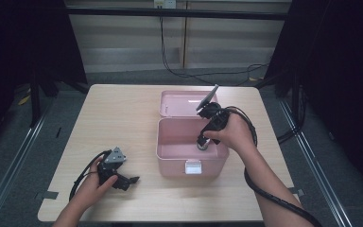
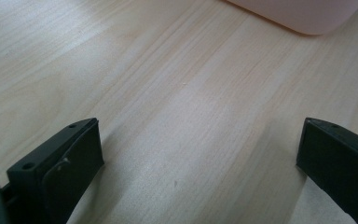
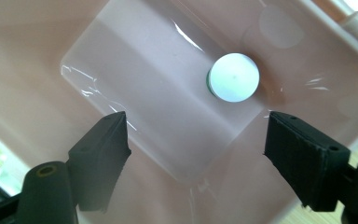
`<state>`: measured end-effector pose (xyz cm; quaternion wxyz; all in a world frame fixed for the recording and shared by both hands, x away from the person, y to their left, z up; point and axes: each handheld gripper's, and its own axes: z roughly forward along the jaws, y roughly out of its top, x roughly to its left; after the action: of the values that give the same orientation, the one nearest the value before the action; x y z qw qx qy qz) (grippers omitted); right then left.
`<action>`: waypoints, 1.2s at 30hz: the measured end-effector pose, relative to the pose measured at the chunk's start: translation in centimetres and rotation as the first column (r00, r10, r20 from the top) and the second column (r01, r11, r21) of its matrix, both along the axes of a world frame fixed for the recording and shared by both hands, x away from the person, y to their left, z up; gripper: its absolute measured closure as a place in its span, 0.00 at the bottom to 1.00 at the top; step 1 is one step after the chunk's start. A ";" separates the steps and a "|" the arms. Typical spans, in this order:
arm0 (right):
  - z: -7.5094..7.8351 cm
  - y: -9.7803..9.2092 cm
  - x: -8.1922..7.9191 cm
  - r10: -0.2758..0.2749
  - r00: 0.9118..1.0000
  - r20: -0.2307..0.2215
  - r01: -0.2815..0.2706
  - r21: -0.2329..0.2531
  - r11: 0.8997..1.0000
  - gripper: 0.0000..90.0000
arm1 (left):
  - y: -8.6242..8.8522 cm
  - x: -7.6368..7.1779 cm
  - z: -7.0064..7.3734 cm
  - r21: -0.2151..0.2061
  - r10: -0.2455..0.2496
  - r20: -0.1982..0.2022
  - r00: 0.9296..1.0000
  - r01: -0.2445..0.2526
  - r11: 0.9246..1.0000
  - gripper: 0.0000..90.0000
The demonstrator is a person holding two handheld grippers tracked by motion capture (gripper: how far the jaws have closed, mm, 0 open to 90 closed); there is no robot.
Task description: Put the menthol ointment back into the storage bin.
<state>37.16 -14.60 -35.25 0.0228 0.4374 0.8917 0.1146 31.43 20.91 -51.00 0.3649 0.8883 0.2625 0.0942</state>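
Step in hand: the right claw hangs inside the open pink box, jaws spread wide and holding nothing — judged to be either lining up on the small item below or having just let it go; the pictures do not settle which.
Item: a small round thing with a white top and a green edge stands upright on the box floor, near one corner, apart from both jaws in the right gripper view.
Box: on the surface, lid folded back behind it, latch tab at the front wall.
Left claw: the left claw rests low over the bare surface, well apart from the box, jaws spread, empty; a rounded corner of the box shows ahead of it.
How to do it well: if a grasp is meant, the person should centre the white top between the jaws before lowering — it now sits ahead of the gap, nearer the right-hand jaw.
Care: the box wall is near the item, so a straight vertical path keeps a jaw from catching the rim.
Support: the left claw could steady the box if it slides.
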 end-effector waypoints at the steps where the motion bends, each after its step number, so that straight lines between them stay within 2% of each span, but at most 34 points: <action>1: 0.4 -0.4 -0.2 0.014 1.000 0.004 -0.014 0.011 1.000 0.23 | 0.0 0.0 0.0 -0.001 0.001 0.000 1.000 -0.001 1.000 0.00; 6: 1.1 -1.2 -0.6 0.032 0.999 0.013 -0.032 0.015 0.999 0.23 | 0.0 0.0 0.0 -0.002 0.002 0.002 1.000 -0.002 1.000 0.00; 8: 1.6 -2.0 -1.1 0.039 0.999 0.022 -0.040 0.032 0.999 0.23 | 0.0 0.0 0.0 -0.002 0.001 0.001 1.000 -0.001 1.000 0.00; 18: 2.4 -4.5 -2.9 0.068 0.997 0.024 -0.069 0.024 0.997 0.23 | 0.0 0.0 0.0 0.000 0.003 0.004 1.000 -0.003 1.000 0.00; 36: 3.5 -6.9 -6.1 0.142 0.990 0.019 -0.142 0.020 0.990 0.22 | 0.0 0.0 0.0 -0.002 0.002 0.002 1.000 -0.002 1.000 0.00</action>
<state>31.10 -21.48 -31.71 0.0178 0.3720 0.9190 0.1293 31.42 20.90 -51.02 0.3661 0.8876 0.2629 0.0950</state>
